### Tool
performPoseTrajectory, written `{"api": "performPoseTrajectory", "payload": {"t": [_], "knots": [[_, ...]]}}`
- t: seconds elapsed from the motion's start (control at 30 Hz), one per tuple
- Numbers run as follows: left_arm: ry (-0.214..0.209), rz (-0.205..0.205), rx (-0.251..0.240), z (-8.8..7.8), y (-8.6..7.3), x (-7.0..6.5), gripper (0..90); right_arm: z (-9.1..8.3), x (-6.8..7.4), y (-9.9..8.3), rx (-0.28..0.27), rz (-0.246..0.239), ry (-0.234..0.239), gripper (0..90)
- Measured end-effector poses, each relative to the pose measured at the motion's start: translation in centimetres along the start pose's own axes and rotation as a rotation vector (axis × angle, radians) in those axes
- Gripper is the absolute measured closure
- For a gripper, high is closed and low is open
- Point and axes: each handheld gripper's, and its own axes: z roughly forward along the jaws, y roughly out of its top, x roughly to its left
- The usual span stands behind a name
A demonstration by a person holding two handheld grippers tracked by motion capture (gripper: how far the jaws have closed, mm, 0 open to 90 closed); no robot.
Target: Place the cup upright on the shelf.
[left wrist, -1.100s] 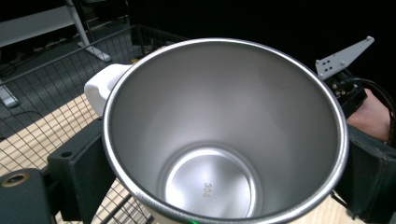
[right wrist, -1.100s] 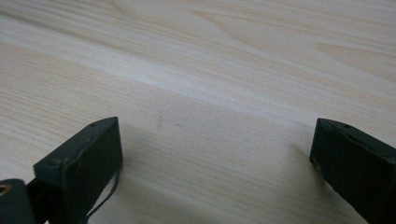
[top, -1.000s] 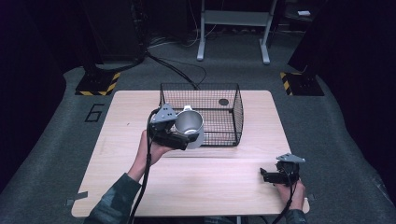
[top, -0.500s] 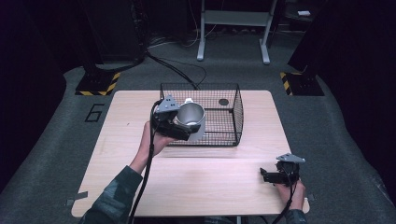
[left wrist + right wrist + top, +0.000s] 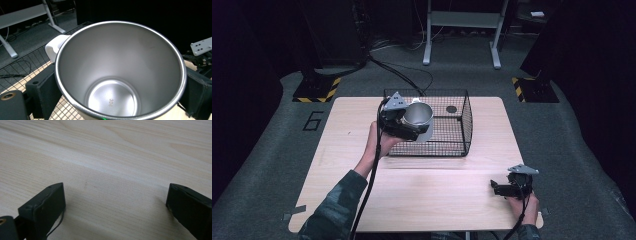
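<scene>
Left claw (image 5: 409,125): clamped on the steel mug (image 5: 417,115), one black jaw on each side of its round wall.
Mug: brushed metal inside, smooth bright rim, a white handle (image 5: 53,47) (it looks like plastic, though little of it shows); the mouth tilts toward the person.
Where the mug is: held in the air over the near left corner of the wire basket (image 5: 452,125), apparently clear of the mesh.
Basket: black, boxy, fine square grid, open top, standing on the surface (image 5: 437,200).
Surface: pale wood grain, matte.
Right claw (image 5: 497,188): jaws spread wide with nothing between them, low over the surface at the near right corner, well apart from the basket.
</scene>
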Motion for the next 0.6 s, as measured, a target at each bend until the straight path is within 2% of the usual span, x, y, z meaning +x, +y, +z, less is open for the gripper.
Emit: {"api": "performPoseTrajectory", "payload": {"t": [0.6], "knots": [[0.016,-0.033,0.025,2.6,0.6,2.1,7.4,0.0,0.0,0.0,0.000,0.000,0.000,2.1]]}}
